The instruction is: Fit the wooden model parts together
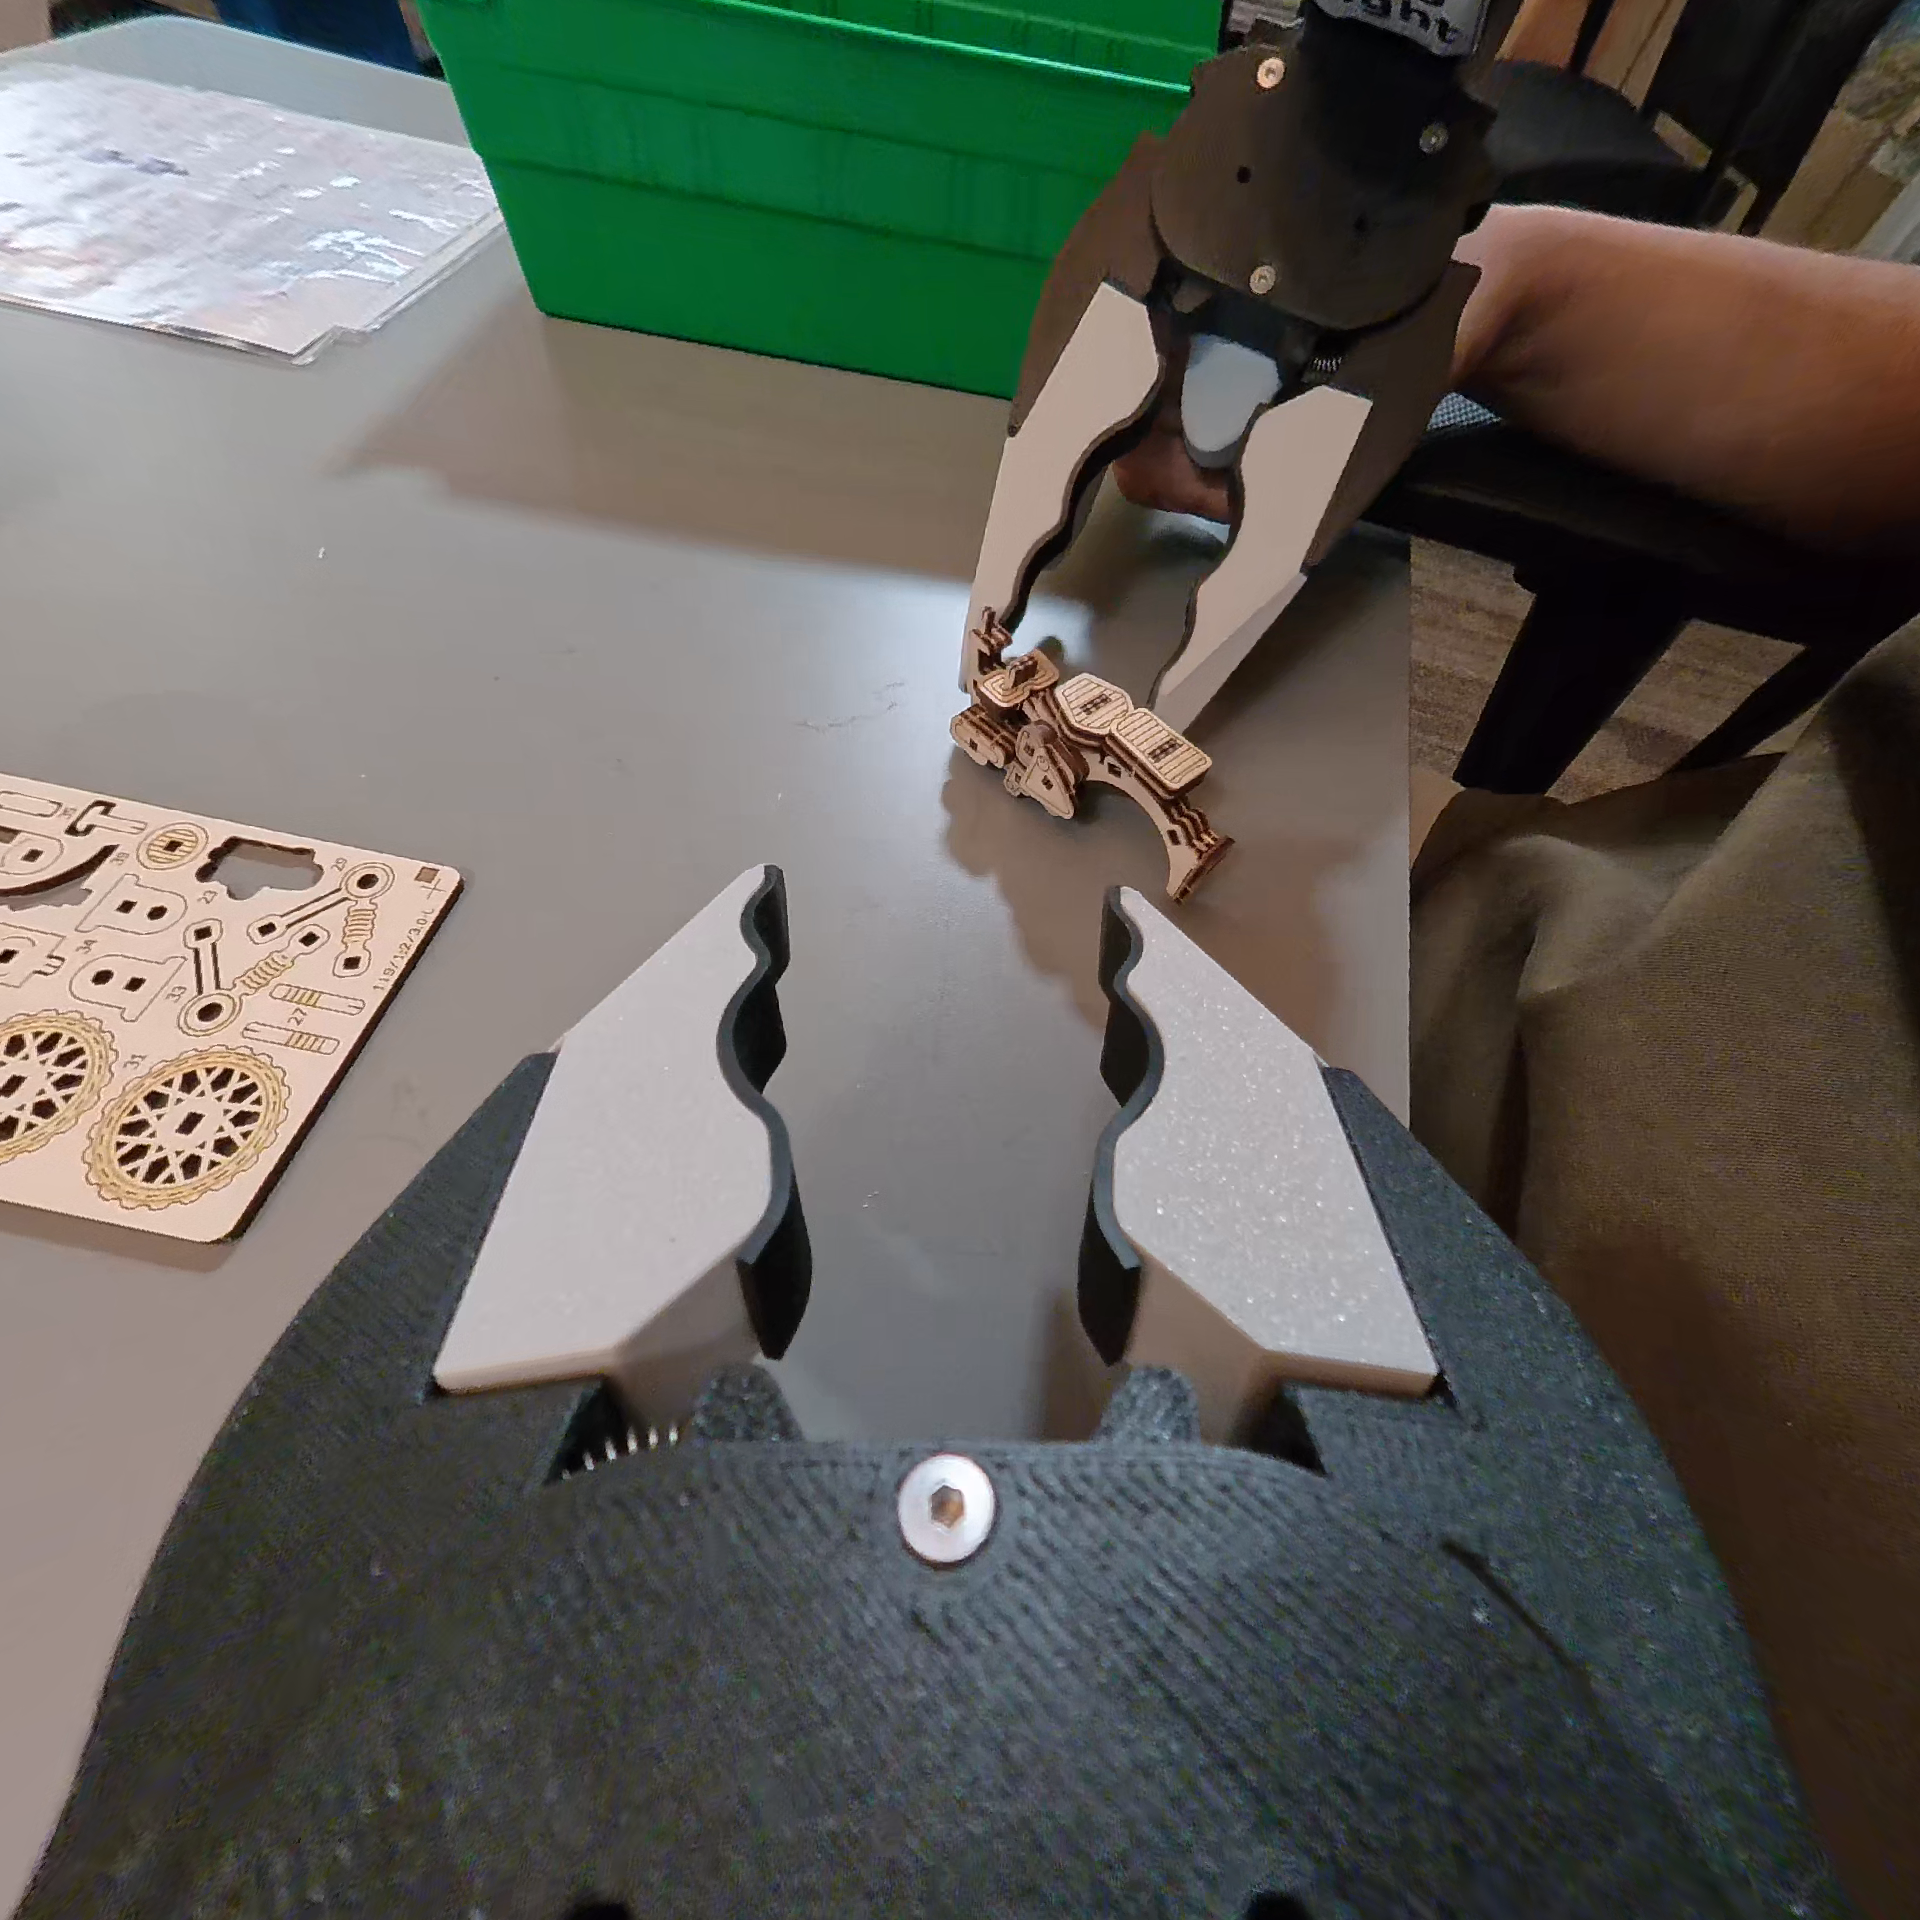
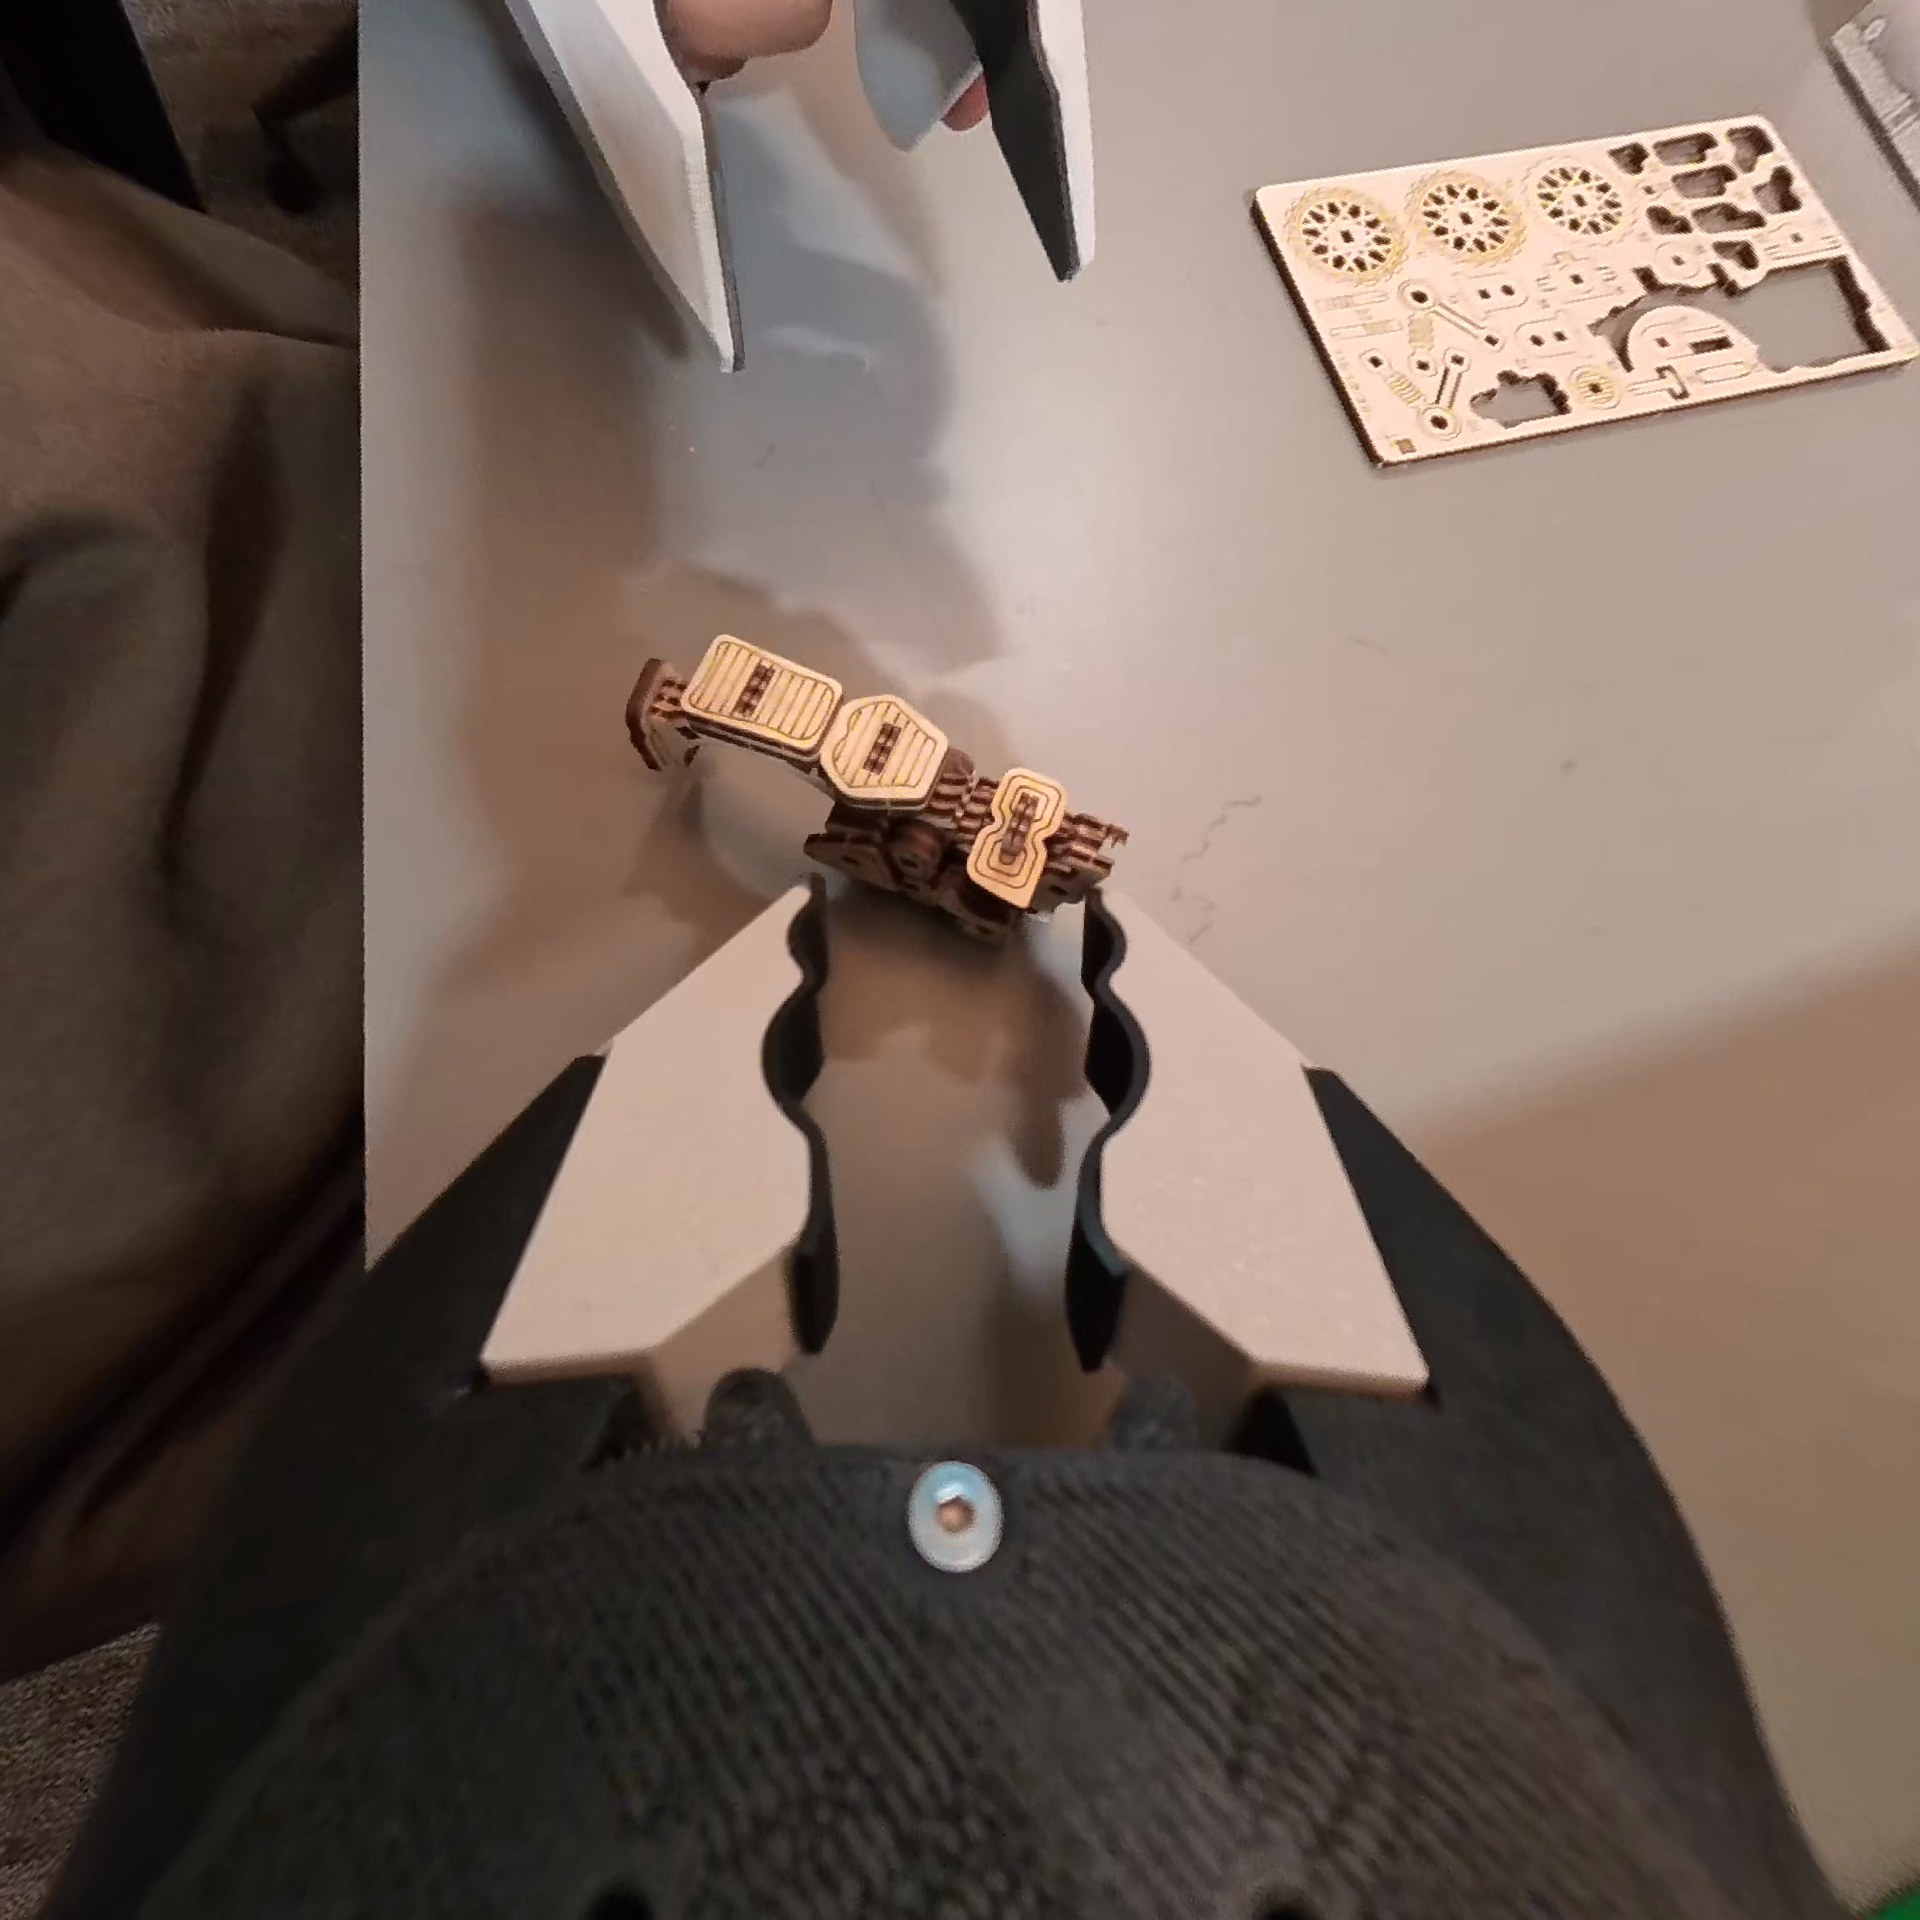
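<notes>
A small part-built wooden model (image 1: 1091, 764) with curved frame and slatted seat pads lies on the grey table (image 1: 623, 623) near its right edge; it also shows in the right wrist view (image 2: 883, 790). My right gripper (image 2: 951, 904) is open, its fingertips right behind the model, one tip touching or nearly touching it; in the left wrist view (image 1: 1075, 665) it stands over the model from the far side. My left gripper (image 1: 940, 904) is open and empty, a short way in front of the model; its fingers (image 2: 686, 208) show at the top of the right wrist view.
A flat wooden sheet (image 1: 197, 997) of cut-out parts with spoked wheels lies to the left, also in the right wrist view (image 2: 1579, 291). A green bin (image 1: 810, 156) stands at the back. Clear plastic sleeves (image 1: 208, 208) lie far left. Olive fabric (image 1: 1714, 1143) lies past the table's right edge. Left tips to right tips: about 10 centimetres.
</notes>
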Demonstrator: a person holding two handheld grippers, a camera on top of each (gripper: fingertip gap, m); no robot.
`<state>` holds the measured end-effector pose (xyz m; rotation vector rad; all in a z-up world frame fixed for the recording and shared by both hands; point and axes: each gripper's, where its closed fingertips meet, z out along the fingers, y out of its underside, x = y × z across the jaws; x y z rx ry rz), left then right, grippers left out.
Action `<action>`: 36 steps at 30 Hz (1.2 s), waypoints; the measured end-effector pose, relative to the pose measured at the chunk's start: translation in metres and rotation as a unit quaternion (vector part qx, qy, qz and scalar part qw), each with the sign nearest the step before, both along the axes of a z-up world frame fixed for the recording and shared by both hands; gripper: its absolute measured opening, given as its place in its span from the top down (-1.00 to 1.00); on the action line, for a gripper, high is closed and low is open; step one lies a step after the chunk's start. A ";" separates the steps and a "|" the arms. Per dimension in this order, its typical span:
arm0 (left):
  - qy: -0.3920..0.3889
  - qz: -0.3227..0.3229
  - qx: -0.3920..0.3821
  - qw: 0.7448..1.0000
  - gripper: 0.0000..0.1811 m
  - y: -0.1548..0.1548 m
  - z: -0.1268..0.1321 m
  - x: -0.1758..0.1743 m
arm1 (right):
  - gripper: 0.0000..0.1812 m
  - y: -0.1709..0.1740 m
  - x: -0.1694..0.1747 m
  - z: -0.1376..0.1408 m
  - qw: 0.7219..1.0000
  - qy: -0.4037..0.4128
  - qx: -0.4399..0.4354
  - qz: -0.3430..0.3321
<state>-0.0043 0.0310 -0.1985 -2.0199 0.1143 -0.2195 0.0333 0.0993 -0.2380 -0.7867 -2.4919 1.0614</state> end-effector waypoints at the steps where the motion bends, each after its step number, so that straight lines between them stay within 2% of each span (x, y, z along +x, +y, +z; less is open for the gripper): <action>1: 0.000 0.000 0.000 1.000 0.35 0.000 0.000 0.000 | 0.50 0.000 -0.001 0.000 1.000 0.000 0.001 -0.002; 9: 0.001 0.000 0.001 1.000 0.36 0.000 0.000 0.000 | 0.60 0.001 -0.003 -0.001 1.000 0.000 0.006 -0.010; 21: 0.002 0.000 0.001 1.000 0.36 0.000 0.000 0.000 | 0.63 -0.001 0.001 -0.003 0.999 0.006 0.031 0.005; 30: 0.000 0.001 -0.001 1.000 0.35 0.000 0.000 -0.001 | 0.63 0.022 -0.004 0.021 0.998 0.054 0.018 -0.023; 33: -0.006 0.005 -0.004 1.000 0.35 0.001 -0.001 -0.002 | 0.67 0.032 -0.011 0.033 0.996 0.080 0.038 -0.003; 36: -0.018 0.009 -0.007 1.000 0.35 0.001 -0.001 -0.005 | 0.77 0.033 -0.013 0.049 0.991 0.081 0.080 0.065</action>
